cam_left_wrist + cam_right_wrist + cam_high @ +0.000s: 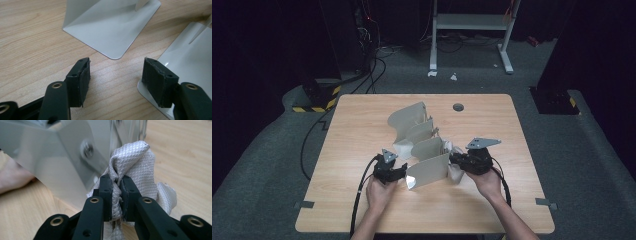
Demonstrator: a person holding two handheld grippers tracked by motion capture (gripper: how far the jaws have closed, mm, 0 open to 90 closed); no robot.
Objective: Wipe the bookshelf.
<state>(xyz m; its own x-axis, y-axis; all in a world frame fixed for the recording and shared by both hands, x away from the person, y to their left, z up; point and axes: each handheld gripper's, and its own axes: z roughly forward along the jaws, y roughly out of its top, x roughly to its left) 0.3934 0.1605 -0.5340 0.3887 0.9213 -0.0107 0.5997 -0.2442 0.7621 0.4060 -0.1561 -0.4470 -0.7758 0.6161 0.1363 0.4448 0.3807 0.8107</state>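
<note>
while the right tongs [117,192] pinch a bunched, quilted white cloth [136,167] tight between their black pads, the left tongs [116,77] stand wide apart over bare wood with nothing between them. seen from the high view, the cloth [455,170] sits just right of the nearest bent metal sheet [428,171], which stands upright near the middle of the worktop [362,210]; the right tongs [457,159] come at it from the sheet's right side, the left tongs [404,172] rest just left of the sheet's lower corner. more pale metal sheets [412,122] stand behind the nearest one, towards the far edge. from the left gripper view, a flat sheet foot with rounded corners [112,32] lies beyond the pads, and a second foot [185,50] passes under the right-hand pad. from the right gripper view, a blurred metal sheet with a screw head [86,148] stands close against the cloth.
</note>
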